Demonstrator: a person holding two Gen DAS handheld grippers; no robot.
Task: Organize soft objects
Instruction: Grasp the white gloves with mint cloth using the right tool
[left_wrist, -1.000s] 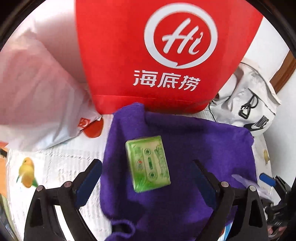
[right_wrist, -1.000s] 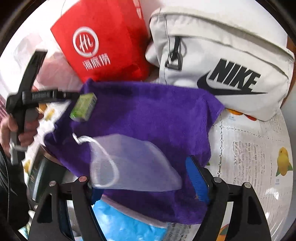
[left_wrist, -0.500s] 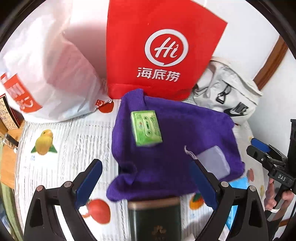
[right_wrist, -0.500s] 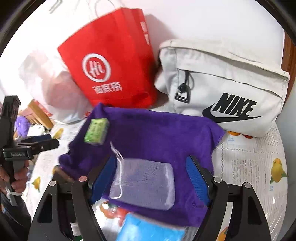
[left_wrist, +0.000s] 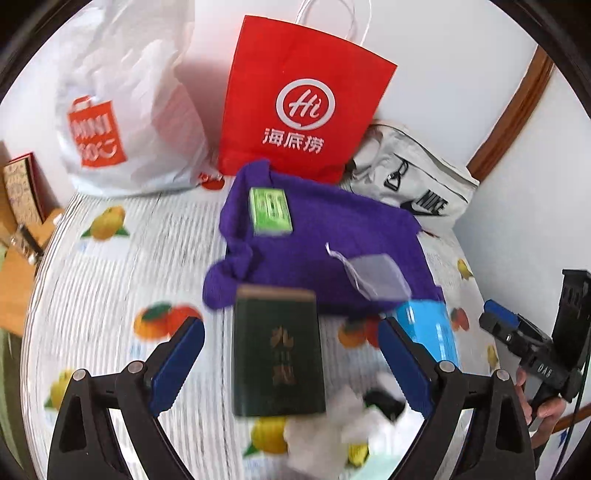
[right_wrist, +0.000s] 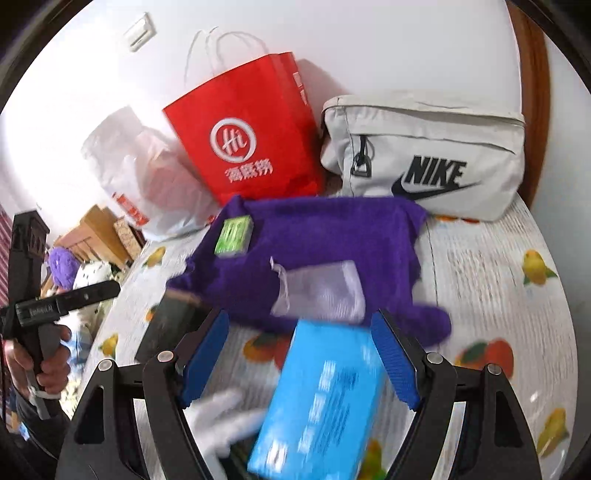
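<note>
A purple towel (left_wrist: 332, 236) (right_wrist: 332, 236) lies spread on the fruit-print tablecloth (left_wrist: 110, 295). On it rest a small green box (left_wrist: 271, 211) (right_wrist: 233, 236) and a sheer mesh drawstring pouch (left_wrist: 376, 277) (right_wrist: 321, 291). A blurred white fluffy item (left_wrist: 332, 435) (right_wrist: 221, 413) lies at the near edge. My left gripper (left_wrist: 288, 332) hangs open above a dark green tin (left_wrist: 277, 350), holding nothing. My right gripper (right_wrist: 299, 343) is open over a blue box (right_wrist: 321, 398), also holding nothing.
A red paper bag (left_wrist: 303, 99), a white plastic bag (left_wrist: 122, 110) and a pale Nike pouch (right_wrist: 424, 155) stand against the back wall. Wooden furniture (left_wrist: 22, 221) is off the table's left side. A person's hand (right_wrist: 40, 354) grips the left tool.
Both grippers have drawn back and up from the towel. The tin, the blue box and the white fluffy item have come into view. The towel, green box and pouch have not moved.
</note>
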